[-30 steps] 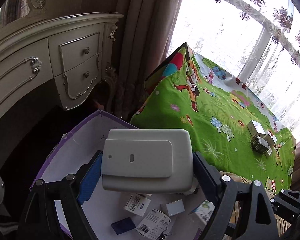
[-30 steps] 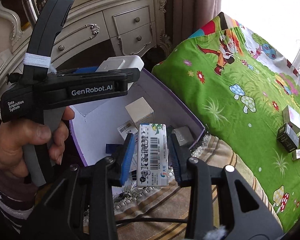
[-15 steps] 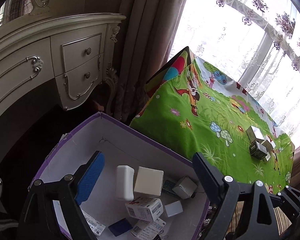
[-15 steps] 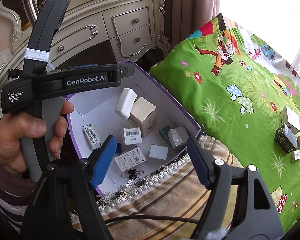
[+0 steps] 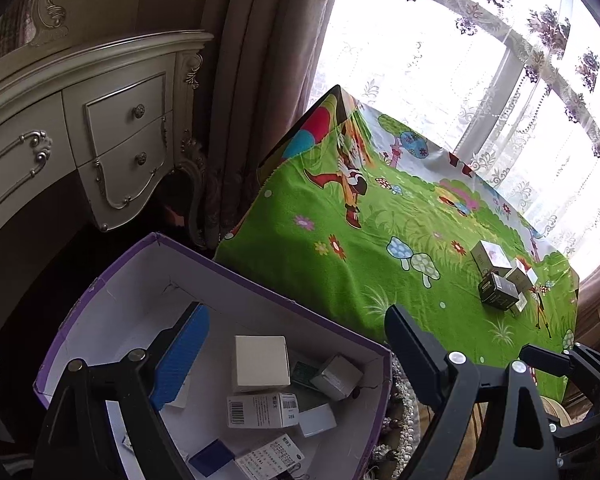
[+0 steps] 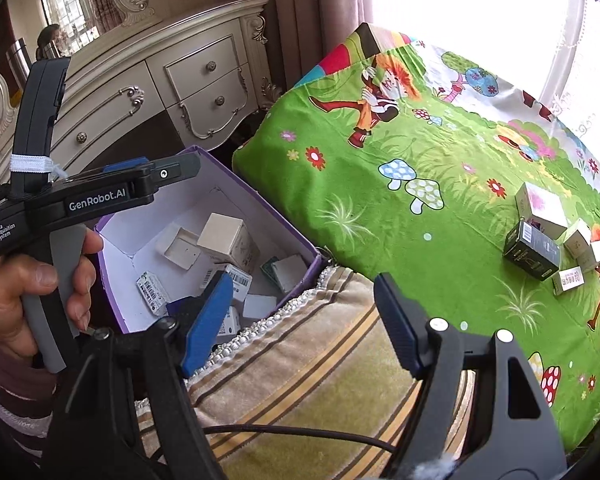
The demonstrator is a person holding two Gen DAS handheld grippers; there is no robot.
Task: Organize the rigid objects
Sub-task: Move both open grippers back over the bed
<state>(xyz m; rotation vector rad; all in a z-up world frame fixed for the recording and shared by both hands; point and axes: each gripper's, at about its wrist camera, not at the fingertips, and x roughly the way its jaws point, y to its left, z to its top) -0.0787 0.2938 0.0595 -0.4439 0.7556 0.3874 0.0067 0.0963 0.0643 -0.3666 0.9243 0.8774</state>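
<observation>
A purple box with a white inside holds several small cartons, among them a cream cube and a barcoded carton. It also shows in the right wrist view, with a flat white case inside. My left gripper is open and empty above the box. My right gripper is open and empty over a striped cushion. Several small boxes lie on the green cartoon cloth, including a black one.
An ornate cream dresser stands behind the purple box. Brown curtains and a bright lace-curtained window are at the back. The hand holding the left gripper is at the left of the right wrist view.
Both grippers opened. The white case left the left gripper and the barcoded carton left the right gripper; both now lie in the purple box. Both grippers drew back and turned right.
</observation>
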